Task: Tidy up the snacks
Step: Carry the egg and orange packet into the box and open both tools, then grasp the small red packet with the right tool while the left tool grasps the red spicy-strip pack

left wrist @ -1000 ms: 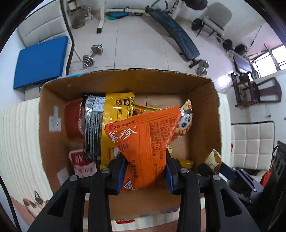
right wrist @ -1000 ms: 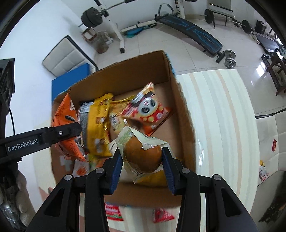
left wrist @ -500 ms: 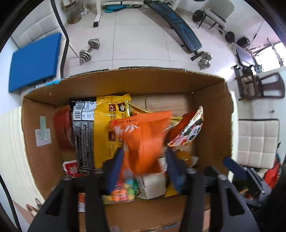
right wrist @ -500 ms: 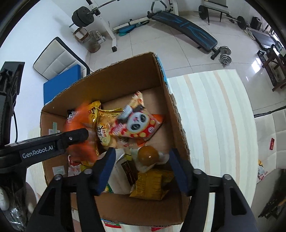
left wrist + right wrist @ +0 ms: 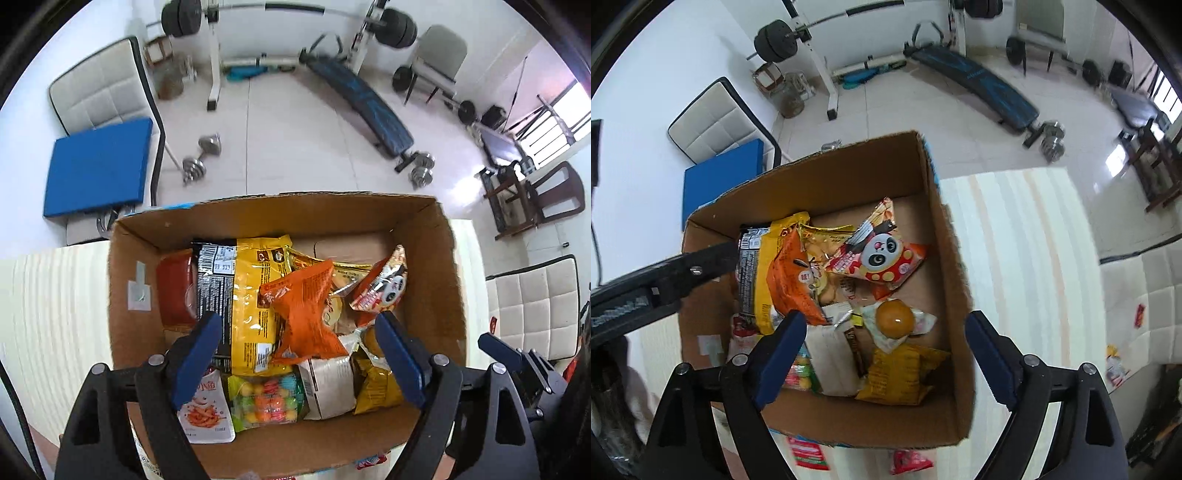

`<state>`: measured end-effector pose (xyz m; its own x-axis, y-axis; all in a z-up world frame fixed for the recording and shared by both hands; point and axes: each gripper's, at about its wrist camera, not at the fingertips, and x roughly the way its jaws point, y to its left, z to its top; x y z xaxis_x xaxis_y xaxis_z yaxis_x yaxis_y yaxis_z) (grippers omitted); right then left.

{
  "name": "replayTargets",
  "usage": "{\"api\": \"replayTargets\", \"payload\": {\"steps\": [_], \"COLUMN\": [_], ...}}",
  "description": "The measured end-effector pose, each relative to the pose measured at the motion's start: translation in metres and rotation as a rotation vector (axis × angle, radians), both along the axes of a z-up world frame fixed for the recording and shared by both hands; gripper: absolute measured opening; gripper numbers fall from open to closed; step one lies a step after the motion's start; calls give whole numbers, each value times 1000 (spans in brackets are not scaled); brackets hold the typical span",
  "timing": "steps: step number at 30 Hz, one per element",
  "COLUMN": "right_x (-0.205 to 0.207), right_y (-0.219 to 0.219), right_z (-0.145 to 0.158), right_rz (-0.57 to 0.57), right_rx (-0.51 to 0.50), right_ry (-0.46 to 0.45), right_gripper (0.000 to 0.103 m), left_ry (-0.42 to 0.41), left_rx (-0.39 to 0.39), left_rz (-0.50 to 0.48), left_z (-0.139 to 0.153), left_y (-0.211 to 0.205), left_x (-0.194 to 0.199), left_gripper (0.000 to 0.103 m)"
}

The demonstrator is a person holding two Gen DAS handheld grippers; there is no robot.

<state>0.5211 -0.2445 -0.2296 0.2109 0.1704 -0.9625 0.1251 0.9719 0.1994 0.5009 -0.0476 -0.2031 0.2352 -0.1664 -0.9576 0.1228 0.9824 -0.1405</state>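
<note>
I use the cardboard box (image 5: 436, 258) as my landmark; it sits on a pale striped surface (image 5: 1015, 236).

My left gripper (image 5: 299, 354) hangs above the box's near edge, its blue pads (image 5: 195, 354) spread wide and released, nothing between them. Going left to right inside the box from this view: a red packet (image 5: 173, 291) lies against the left wall, with a white pouch printed with orange sticks (image 5: 205, 413) at the near-left corner. Next comes the tall yellow bag with a black panel (image 5: 243, 291), and below it, toward the near wall, a clear bag of coloured candy balls (image 5: 266, 400). The orange packet (image 5: 306, 314) lies crumpled in the middle of the box, on top of the yellow bag and its neighbours. A white carton (image 5: 327, 384) is just beside the candy balls, then a small yellow crinkled packet (image 5: 376, 386), and above that the red panda-printed bag (image 5: 384, 288) leans toward the right wall.

My right gripper (image 5: 884, 356) also hovers over the box's near side, fingers parted and holding nothing. In this view the wrapped round bun (image 5: 895, 319) rests inside the box, toward the near-right part, just above the small yellow crinkled packet, with the panda bag farther in. Outside the box, against its near wall, two red packets (image 5: 910, 461) lie on the striped surface.
</note>
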Motion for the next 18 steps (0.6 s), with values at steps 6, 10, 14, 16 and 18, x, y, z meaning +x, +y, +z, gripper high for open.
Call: {"api": "replayTargets", "payload": {"steps": [6,10,14,16,18], "right_x": [-29,-49,-68,-80,-95], "right_y": [7,13,17,19,21], "right_z": [18,33,50,55,56], "right_rz": [20,37,47,50,58], "right_rx": [2,-1,10,24,43], "right_ry": [-44,-72,-100,-100,-80], "right_gripper": [90,90,90,90,90], "left_ry": [-120,-150,-183,-201,-208], "left_rx": [46,63,78,79,66], "left_rz": [62,89,117,137,174], "left_z": [20,27,36,42,47], "left_y": [17,24,30,33,40], "left_x": [-46,-78,-107,-121,-138], "left_gripper": [85,85,85,85,85]}}
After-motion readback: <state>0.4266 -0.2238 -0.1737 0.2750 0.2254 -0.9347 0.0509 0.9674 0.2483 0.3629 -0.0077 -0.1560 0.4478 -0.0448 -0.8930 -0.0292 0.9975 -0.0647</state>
